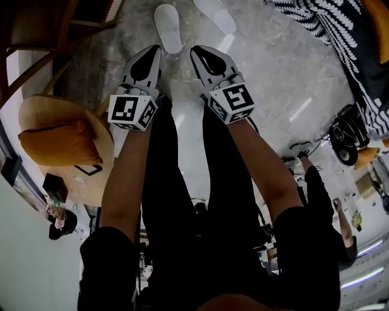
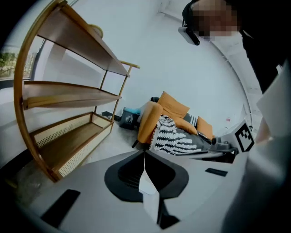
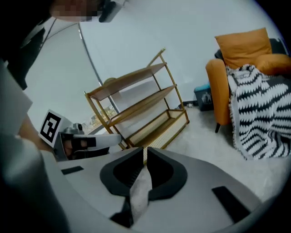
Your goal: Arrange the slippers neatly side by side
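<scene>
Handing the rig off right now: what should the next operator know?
Left claw: shut, empty, held above the floor.
Right claw: shut, empty, beside it.
The straight slipper and the angled slipper, both white, lie on the floor ahead, near each other but not parallel.
Done: both are set down.
Left: probably square up the angled slipper.

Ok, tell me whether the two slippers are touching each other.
Apart. The head view shows a strip of bare floor between the nearer slipper and the farther slipper.
</scene>
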A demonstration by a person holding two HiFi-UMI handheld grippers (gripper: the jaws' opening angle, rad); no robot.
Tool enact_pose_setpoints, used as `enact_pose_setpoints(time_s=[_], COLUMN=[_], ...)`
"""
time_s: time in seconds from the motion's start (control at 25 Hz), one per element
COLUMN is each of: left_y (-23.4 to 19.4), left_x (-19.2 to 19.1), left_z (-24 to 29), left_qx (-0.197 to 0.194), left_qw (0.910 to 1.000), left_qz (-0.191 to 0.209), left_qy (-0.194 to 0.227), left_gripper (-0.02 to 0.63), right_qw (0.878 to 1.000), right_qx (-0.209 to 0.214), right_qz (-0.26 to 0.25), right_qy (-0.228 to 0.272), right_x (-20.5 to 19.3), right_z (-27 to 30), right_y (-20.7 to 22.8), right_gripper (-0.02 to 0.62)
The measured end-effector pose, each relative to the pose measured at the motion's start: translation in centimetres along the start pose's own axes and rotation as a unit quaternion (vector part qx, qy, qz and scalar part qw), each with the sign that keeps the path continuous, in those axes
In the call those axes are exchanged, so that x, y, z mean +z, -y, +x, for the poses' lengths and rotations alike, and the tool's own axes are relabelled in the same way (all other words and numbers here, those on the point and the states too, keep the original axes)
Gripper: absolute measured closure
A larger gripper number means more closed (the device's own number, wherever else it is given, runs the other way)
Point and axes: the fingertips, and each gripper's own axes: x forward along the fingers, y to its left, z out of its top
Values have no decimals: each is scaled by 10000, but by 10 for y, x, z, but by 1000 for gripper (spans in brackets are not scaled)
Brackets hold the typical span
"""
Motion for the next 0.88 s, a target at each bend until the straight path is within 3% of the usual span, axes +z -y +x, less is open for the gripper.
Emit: enact_pose_setpoints(time_s=[0.16, 0.24, 0.44, 0.64, 0.88], left_y=[-9, -14, -43, -85, -110], left_x=[-25, -39, -67, -72, -87], left_z=[-2, -1, 10, 14, 14], left_qx=[39, 12, 53, 215, 388], left_qw=[10000, 10000, 9999, 9998, 9990], left_qz=[-51, -58, -67, -16, -133], left_qy=[-46, -66, -88, 11, 156], left_gripper=[589, 589, 589, 589, 589], right_qw=[9970, 9942, 9846, 9634, 9382], right_qx=[73, 55, 25, -347, -597], right_qz=[666, 960, 1498, 2515, 3235], right_qy=[-379, -492, -898, -856, -1073], right_x=[-57, -85, -158, -218, -269], right_z=[32, 49, 100, 161, 212], right_y=[20, 32, 56, 80, 105], right_gripper=[533, 489, 479, 479, 479])
